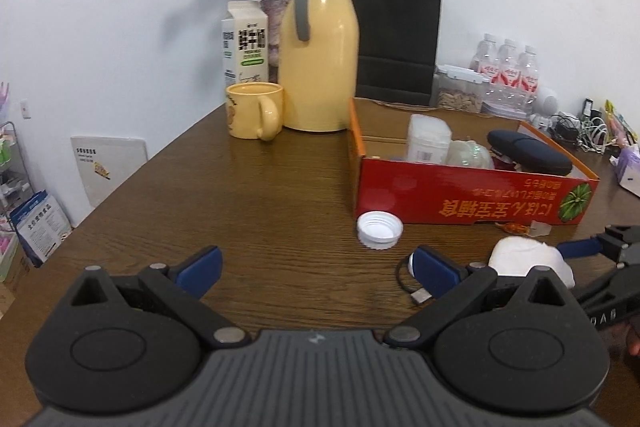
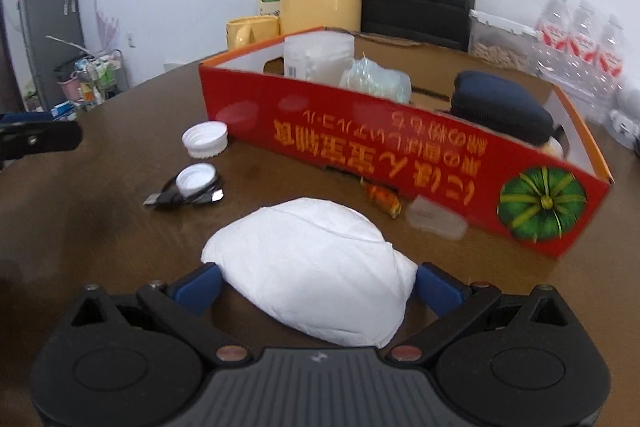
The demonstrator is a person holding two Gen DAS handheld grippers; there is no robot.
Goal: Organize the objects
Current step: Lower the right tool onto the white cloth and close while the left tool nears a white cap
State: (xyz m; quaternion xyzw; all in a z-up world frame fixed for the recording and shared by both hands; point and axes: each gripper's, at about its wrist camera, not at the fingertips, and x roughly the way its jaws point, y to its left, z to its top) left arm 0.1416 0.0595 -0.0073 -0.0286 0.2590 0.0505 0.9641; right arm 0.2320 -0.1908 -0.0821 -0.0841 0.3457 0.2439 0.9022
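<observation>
A red cardboard box [image 1: 472, 195] [image 2: 400, 147] stands on the brown table, holding a dark blue case [image 2: 500, 107], a white tub and clear wrap. A white crumpled mask-like wad [image 2: 316, 267] [image 1: 520, 259] lies between the spread fingers of my right gripper [image 2: 318, 283], which is open. My left gripper [image 1: 318, 271] is open over bare table with nothing in it. A white bottle cap [image 1: 380, 230] [image 2: 205, 139] sits by the box's near corner. A smaller cap on a black USB cable [image 2: 196, 181] lies beside it.
An orange candy wrapper [image 2: 382, 199] and a clear plastic piece [image 2: 436, 219] lie against the box front. Behind stand a yellow thermos [image 1: 320, 55], yellow mug [image 1: 254, 111], milk carton [image 1: 245, 47], black paper bag [image 1: 396, 35] and water bottles [image 1: 508, 71]. The table edge runs along the left.
</observation>
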